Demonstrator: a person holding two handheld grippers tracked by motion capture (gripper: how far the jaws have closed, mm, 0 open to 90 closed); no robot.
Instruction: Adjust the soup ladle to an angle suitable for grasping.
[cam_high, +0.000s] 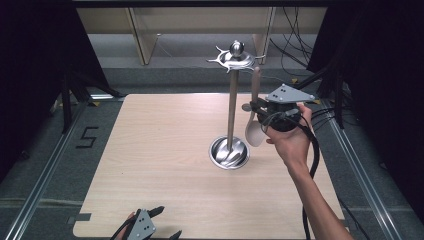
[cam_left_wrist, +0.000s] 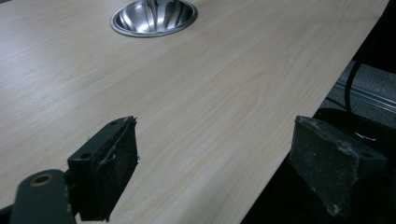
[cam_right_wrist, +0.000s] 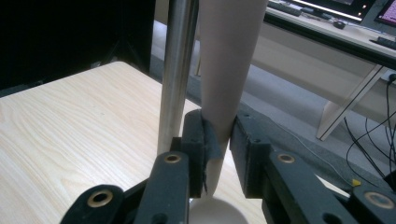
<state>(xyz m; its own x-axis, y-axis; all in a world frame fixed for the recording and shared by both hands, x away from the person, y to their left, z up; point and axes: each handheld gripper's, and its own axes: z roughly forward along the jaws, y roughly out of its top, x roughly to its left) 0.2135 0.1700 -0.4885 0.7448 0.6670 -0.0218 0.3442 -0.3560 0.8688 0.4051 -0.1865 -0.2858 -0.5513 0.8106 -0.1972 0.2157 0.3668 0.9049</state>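
A chrome utensil stand (cam_high: 231, 100) rises from a round bowl-shaped base (cam_high: 229, 152) near the table's middle right, with a ring of hooks (cam_high: 233, 57) at its top. My right gripper (cam_high: 255, 107) is shut on the handle of a beige spoon (cam_high: 254, 132), which hangs upright, bowl down, just right of the pole. In the right gripper view the pads (cam_right_wrist: 205, 135) pinch the spoon handle (cam_right_wrist: 229, 56) beside the pole (cam_right_wrist: 177, 60). My left gripper (cam_high: 169, 221) rests open at the table's near edge, nothing between its jaws (cam_left_wrist: 215, 158).
The light wooden table (cam_high: 165, 150) has wide bare room left of the stand. The stand's base (cam_left_wrist: 154, 17) lies far ahead in the left gripper view. Black curtains flank the table, cables hang at the right, and wooden furniture legs stand behind.
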